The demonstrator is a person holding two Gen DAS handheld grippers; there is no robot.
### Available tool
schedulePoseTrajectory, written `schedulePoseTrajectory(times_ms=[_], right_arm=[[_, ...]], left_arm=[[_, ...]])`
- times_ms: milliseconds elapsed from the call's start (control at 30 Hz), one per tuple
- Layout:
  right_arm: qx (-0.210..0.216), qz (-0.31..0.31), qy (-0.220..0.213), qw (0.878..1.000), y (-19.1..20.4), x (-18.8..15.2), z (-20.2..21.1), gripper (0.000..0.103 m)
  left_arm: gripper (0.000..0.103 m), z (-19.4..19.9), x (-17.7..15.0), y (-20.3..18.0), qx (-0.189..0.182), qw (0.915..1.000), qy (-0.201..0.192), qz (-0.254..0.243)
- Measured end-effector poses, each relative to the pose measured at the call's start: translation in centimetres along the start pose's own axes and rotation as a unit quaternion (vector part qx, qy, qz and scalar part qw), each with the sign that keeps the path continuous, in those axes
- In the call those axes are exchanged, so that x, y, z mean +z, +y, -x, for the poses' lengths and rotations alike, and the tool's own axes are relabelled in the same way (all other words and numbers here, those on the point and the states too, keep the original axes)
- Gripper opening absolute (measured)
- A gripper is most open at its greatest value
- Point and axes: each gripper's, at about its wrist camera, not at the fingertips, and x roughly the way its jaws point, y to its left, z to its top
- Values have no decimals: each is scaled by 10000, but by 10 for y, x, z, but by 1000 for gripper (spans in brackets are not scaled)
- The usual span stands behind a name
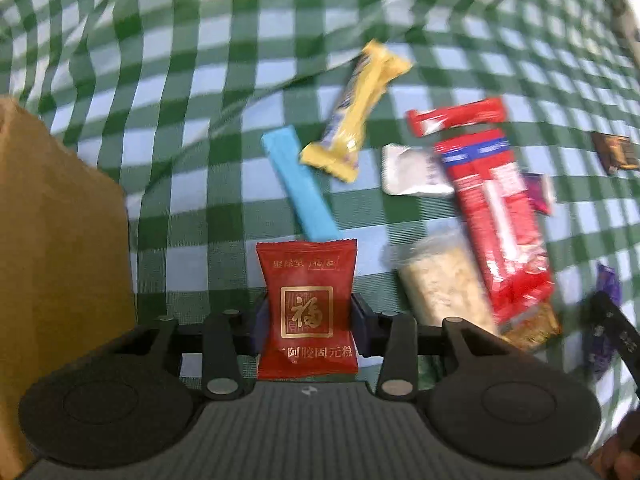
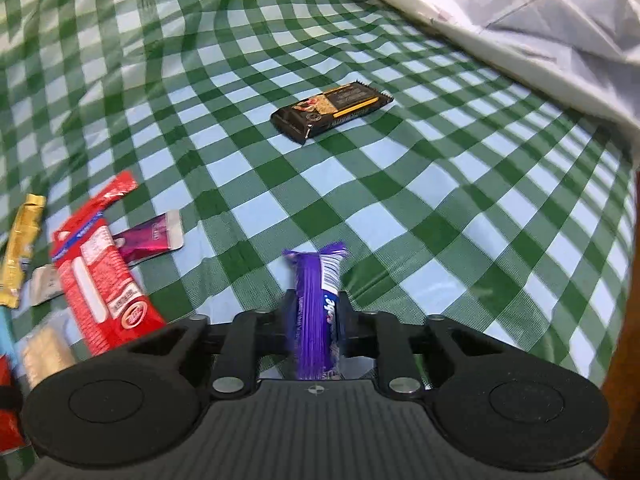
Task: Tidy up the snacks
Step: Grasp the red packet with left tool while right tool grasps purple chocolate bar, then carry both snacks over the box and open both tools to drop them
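A red snack packet (image 1: 307, 280) with gold characters stands upright between the fingers of my left gripper (image 1: 310, 310), which is shut on its pinched waist. My right gripper (image 2: 317, 304) is shut on a purple wrapped bar (image 2: 314, 280), held on edge above the green checked cloth (image 2: 400, 200). More snacks lie loose ahead of the left gripper: a blue bar (image 1: 298, 188), a yellow bar (image 1: 354, 120), a small red bar (image 1: 456, 117), a white packet (image 1: 412, 170), a long red pack (image 1: 496, 220) and a clear pack of crackers (image 1: 440, 284).
A brown cardboard box (image 1: 52, 240) stands close on the left of the left gripper. A dark chocolate bar (image 2: 332, 110) lies alone farther out on the cloth. Crumpled white plastic sheeting (image 2: 520, 12) covers the far right. A magenta sachet (image 2: 150, 236) lies beside the red pack (image 2: 100, 276).
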Motion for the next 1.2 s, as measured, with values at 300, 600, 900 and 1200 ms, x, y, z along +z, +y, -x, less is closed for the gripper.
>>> schedulePoseTrajectory(times_ms=[300, 600, 900, 1200], right_arm=[[534, -130, -586, 9968, -18, 5, 71, 18], [1464, 450, -981, 9833, -3, -37, 201, 18], [2389, 1238, -577, 9614, 50, -116, 292, 18], [2869, 2243, -159, 9312, 99, -185, 356, 18]], left_arm=[[46, 104, -39, 2, -230, 9966, -761, -222], [46, 201, -124, 46, -13, 9912, -1308, -189], [46, 246, -210, 128, 218, 9877, -1534, 187], [46, 268, -302, 207, 185, 9832, -1613, 839]])
